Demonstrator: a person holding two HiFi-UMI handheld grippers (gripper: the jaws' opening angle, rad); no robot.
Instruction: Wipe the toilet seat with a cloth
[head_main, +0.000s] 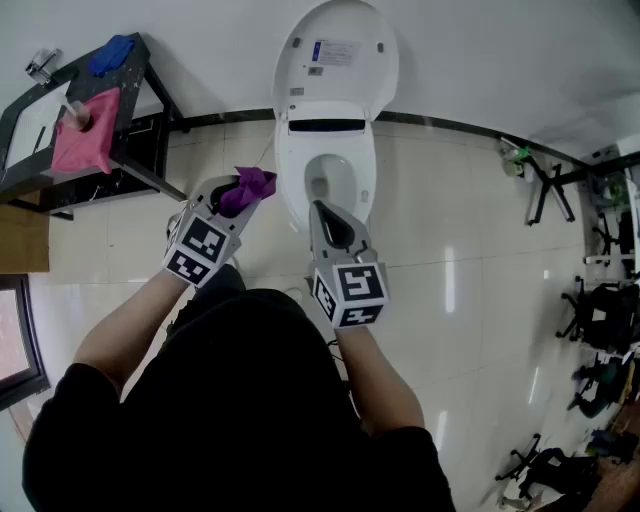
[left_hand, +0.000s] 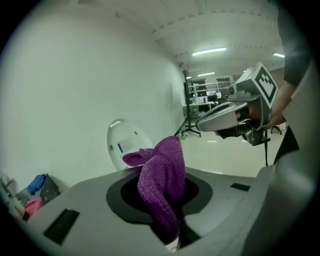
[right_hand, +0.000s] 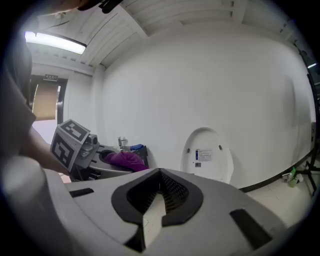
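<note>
Left gripper (head_main: 238, 192) clamps the cloth (head_main: 253, 183); right gripper (head_main: 322, 211) closed, empty. Best press cloth flat on the seat (head_main: 291, 172); sweep round.

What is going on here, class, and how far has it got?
A person stands over an open-lidded toilet with a tool in each hand. The left tool is shut on a purple cloth, held beside the bowl. The right tool is shut and empty, over the bowl's front. No wiping contact shows yet.

Left tongs (head_main: 234, 194) pinch a cloth (head_main: 252, 183); right tongs (head_main: 318, 208) closed, empty.
</note>
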